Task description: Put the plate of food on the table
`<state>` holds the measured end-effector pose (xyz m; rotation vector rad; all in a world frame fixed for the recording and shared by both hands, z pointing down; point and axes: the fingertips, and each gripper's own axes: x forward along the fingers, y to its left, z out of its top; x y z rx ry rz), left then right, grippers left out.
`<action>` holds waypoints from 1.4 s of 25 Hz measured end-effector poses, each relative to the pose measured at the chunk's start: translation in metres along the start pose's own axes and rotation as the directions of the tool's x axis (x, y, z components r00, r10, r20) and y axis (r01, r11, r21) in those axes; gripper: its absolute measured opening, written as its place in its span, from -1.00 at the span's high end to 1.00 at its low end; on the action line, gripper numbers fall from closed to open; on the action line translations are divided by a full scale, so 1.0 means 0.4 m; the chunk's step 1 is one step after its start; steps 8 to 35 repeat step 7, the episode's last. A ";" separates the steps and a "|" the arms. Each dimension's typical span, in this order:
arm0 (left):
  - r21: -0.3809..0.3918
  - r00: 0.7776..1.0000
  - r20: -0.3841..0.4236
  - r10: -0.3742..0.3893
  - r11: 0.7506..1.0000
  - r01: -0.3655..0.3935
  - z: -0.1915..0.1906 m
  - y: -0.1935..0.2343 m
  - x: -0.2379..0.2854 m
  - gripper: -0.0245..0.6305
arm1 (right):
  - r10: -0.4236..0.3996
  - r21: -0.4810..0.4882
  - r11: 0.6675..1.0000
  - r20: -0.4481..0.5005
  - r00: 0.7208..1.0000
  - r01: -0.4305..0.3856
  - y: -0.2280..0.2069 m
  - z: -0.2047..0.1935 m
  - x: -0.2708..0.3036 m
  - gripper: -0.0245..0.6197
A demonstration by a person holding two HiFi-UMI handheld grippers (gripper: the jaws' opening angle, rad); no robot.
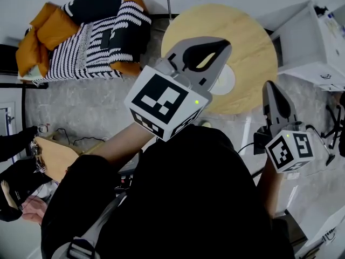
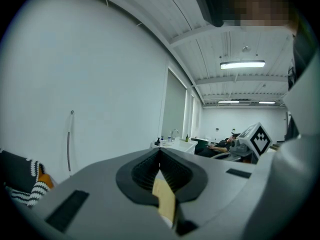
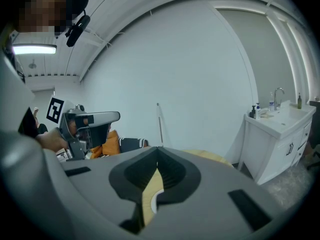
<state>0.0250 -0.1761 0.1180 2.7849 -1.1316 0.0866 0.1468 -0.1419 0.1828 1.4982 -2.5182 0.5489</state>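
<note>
A round light-wood table (image 1: 253, 42) stands ahead of me in the head view. A white plate (image 1: 225, 81) lies on it near the front edge, partly hidden behind my left gripper; I cannot tell whether food is on it. My left gripper (image 1: 226, 44) is held up above the table with its jaws shut and empty, as the left gripper view (image 2: 160, 152) also shows. My right gripper (image 1: 270, 85) hovers off the table's right edge, jaws shut on nothing (image 3: 157, 152). A strip of the table (image 3: 153, 184) shows through its jaw gap.
A seat with a black-and-white striped blanket (image 1: 99, 34) and orange cushions (image 1: 46, 34) stands at the back left. A white cabinet (image 1: 318, 42) with a sink top (image 3: 280, 121) is at the right. Another person's hand (image 1: 29, 209) shows at the left edge.
</note>
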 end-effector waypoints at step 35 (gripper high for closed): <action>0.000 1.000 0.001 0.000 1.000 0.000 0.001 0.013 -0.008 0.90 | 0.002 -0.003 1.000 -0.013 1.000 -0.002 0.016 -0.014 0.005 0.90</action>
